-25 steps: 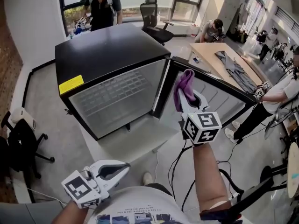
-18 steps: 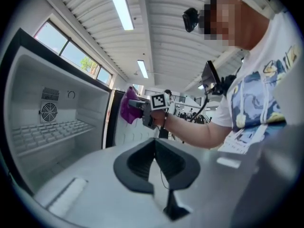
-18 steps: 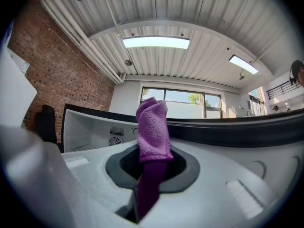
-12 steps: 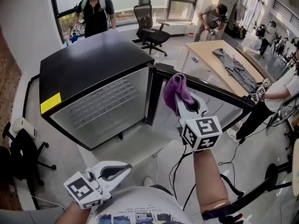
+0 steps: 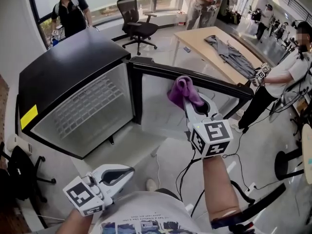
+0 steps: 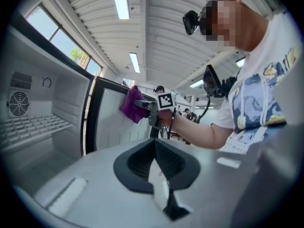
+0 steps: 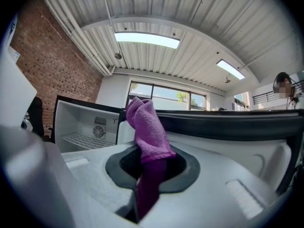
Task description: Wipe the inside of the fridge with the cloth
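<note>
Hanging back: the left gripper, nearest the camera, sits low by the wearer's waist, well short of the fridge, its jaws together with nothing between them.

Right gripper: the right gripper is raised in front of the fridge, jaws clamped on the purple cloth.

Cloth: it is bunched upright above the jaws with a tail trailing down between them. It hangs in the air before the open door, to the right of the cavity, and appears to touch nothing.

Change: within the last second the fridge has slid leftward in the head view. The cloth, which was level with the fridge's hinge edge, now stands against the door's pale inner lining.

Meaning: wiping looks not yet begun. The approach seems to favour the door's inner side first, or the cloth needs a swing left to reach the cavity.

Surface: inside the fridge are white walls, a wire shelf and a round fan on the back wall. No dirt can be made out. The fridge stands on a white platform.

Room: beyond the fridge are a black office chair, tall windows and one standing person. To the fridge's right is a wooden table bearing a grey garment, with another worker past it.
</note>
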The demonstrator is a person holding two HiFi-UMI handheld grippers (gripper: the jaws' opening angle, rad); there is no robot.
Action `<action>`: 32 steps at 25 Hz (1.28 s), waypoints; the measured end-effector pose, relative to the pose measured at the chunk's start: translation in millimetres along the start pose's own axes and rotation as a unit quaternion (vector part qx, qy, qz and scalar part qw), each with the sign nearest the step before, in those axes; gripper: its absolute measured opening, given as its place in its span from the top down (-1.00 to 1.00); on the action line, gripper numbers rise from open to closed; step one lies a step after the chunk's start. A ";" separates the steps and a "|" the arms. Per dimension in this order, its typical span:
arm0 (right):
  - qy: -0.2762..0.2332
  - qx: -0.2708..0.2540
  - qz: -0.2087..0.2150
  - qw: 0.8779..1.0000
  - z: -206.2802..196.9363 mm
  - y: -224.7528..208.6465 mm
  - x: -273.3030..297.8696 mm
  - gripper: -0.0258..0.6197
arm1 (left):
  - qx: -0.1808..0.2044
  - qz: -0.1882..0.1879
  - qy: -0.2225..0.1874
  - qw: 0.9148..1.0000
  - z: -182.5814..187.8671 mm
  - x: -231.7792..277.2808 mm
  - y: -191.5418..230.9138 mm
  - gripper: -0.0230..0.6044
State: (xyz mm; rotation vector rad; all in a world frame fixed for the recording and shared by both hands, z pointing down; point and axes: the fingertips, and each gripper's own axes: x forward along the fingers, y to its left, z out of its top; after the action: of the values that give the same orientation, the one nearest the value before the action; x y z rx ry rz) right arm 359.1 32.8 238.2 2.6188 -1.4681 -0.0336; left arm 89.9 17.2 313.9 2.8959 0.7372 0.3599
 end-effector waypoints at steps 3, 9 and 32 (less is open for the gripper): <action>0.009 0.003 -0.025 1.000 -4.3 -18.9 -18.3 0.75 | 0.000 -0.015 0.002 1.000 0.4 9.6 -4.2 0.92; 0.021 0.005 -0.087 0.996 -11.8 -58.5 -58.6 0.75 | 0.000 -0.045 0.008 0.999 -1.6 28.3 -9.4 0.91; 0.043 0.014 -0.178 0.983 -25.1 -103.9 -126.3 0.75 | 0.003 -0.096 0.015 0.995 -6.8 32.5 -28.7 0.92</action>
State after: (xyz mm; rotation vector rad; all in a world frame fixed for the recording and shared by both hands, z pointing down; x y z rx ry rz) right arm 383.1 196.5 243.3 2.8308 -0.9664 0.0628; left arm 102.8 58.4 321.5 2.8003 1.0123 0.3802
